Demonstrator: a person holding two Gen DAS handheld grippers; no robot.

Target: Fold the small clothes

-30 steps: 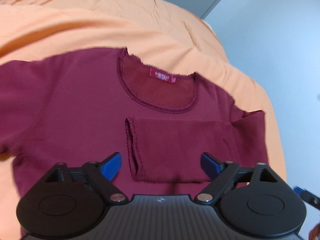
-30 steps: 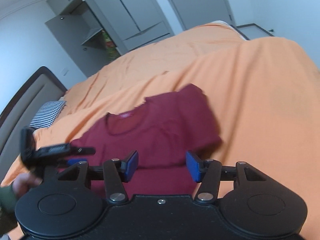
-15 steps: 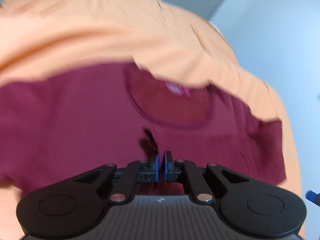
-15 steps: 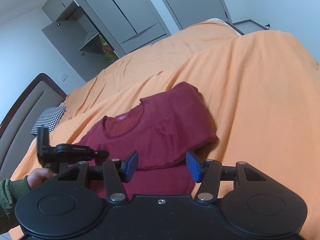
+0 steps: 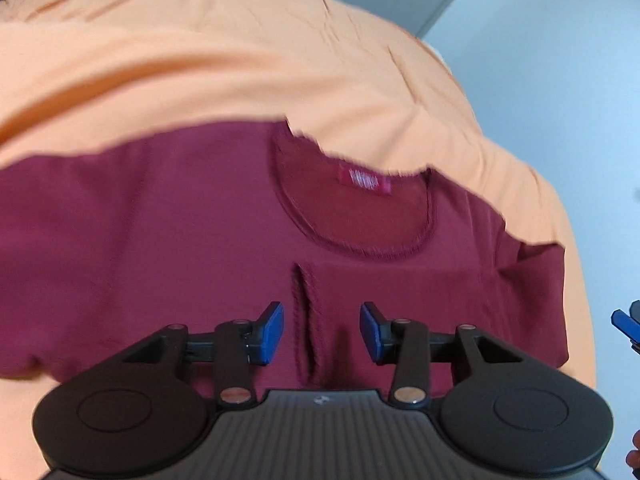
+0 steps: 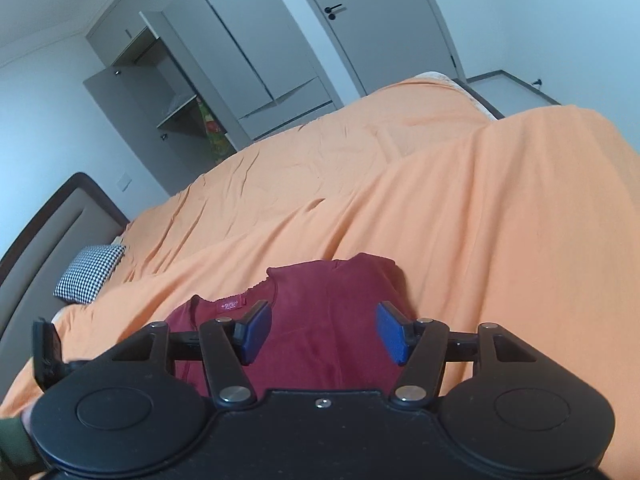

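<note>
1. Parting again after pinching shut half a second ago, the left gripper (image 5: 321, 334) stands wide and holds nothing, its blue pads either side of the folded sleeve cuff (image 5: 303, 320)
2. Lying flat on the orange bedsheet (image 5: 200, 72), the maroon long-sleeved knit top (image 5: 160, 232) spreads ahead of both grippers
3. Right gripper (image 6: 323, 334) stays spread and empty, now closer over the top's folded side

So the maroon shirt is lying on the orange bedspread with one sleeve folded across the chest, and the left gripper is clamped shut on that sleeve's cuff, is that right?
Not quite. The left gripper is open, its blue pads apart on either side of the cuff, as the left wrist view shows. The rest holds: the maroon shirt lies on the orange bedspread with one sleeve folded across the chest.
</note>
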